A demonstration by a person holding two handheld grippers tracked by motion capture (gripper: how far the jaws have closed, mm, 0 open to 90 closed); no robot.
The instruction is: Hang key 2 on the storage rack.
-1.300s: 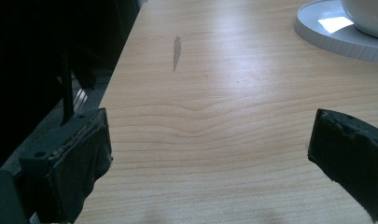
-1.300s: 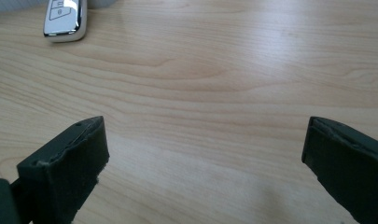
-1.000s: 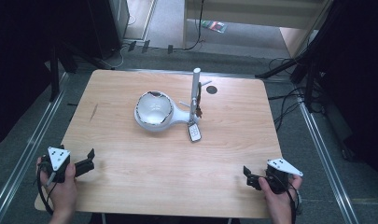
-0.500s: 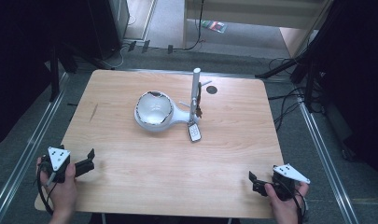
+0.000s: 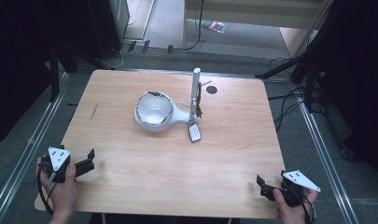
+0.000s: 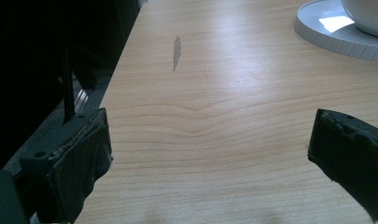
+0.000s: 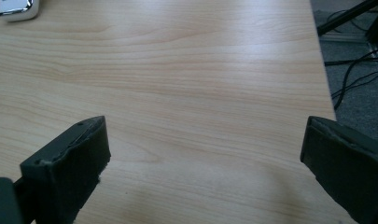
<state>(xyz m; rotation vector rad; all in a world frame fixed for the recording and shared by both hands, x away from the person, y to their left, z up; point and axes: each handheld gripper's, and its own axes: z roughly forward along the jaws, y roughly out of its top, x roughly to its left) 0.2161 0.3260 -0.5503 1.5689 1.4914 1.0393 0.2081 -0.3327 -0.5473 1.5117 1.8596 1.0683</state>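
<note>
On the wooden table (image 5: 144, 186), a white bowl-shaped object (image 5: 154, 110) sits on a round white base with an upright white post (image 5: 195, 93) beside it. A small white fob (image 5: 194, 133) lies just in front of the post. My left gripper (image 5: 91, 159) rests at the near left edge, held by a hand. Its jaws stand wide open over bare wood (image 6: 210, 140), and the white base (image 6: 336, 32) shows far ahead. My right gripper (image 5: 262, 186) is at the near right corner, open with nothing between its jaws (image 7: 205, 140). The fob (image 7: 16, 9) is at the top left of its view.
A dark round hole (image 5: 212, 89) marks the table's far side, and a grey smear (image 6: 176, 51) marks the left side. Metal rails (image 5: 317, 140) flank the table. Cables (image 5: 289, 107) lie on the floor to the right, and the table's right edge (image 7: 323, 70) is close to the right gripper.
My right gripper has drawn back toward the near edge and slightly to the right. The left gripper and the objects on the table have stayed put.
</note>
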